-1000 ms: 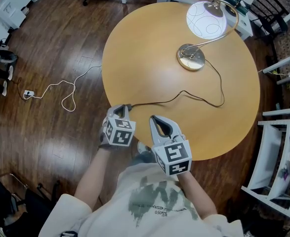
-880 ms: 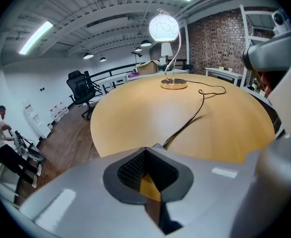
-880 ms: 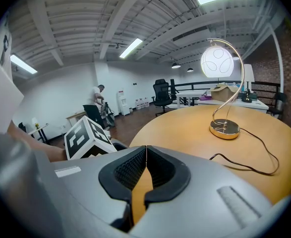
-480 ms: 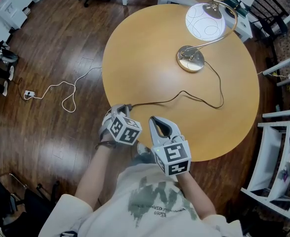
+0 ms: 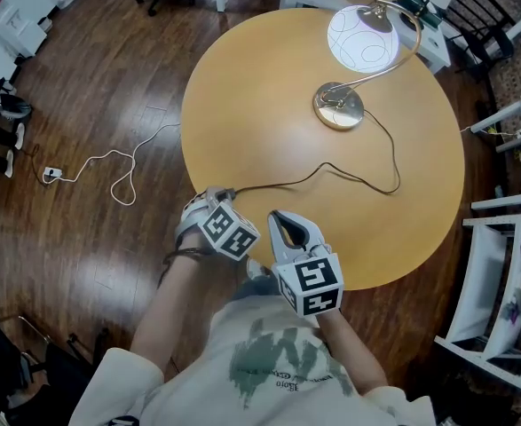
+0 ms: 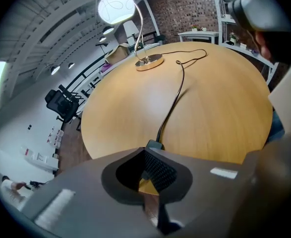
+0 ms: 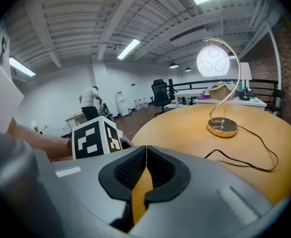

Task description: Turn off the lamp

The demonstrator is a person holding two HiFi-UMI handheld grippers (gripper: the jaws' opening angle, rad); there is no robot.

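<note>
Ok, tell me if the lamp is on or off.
On. The lamp's globe glows bright white in all three views.

A round wooden table [image 5: 269, 122] fills the middle of the head view. At its 1 o'clock stands the lamp [image 5: 363, 39] – its white globe glowing, hung from a curved brass arm over a round brass base [image 5: 338, 106]. A dark cord [image 5: 349, 174] leaves the base, loops toward 4 o'clock and runs back to the table's edge at 7 o'clock. There the left gripper [image 5: 217, 193] sits at the rim, its tip beside the cord's end. The right gripper [image 5: 282, 220] points in over the edge at 6 o'clock, jaws together. On the dark wood floor [image 5: 82, 256] at 9 o'clock lies a white cable [image 5: 109, 162].
</note>
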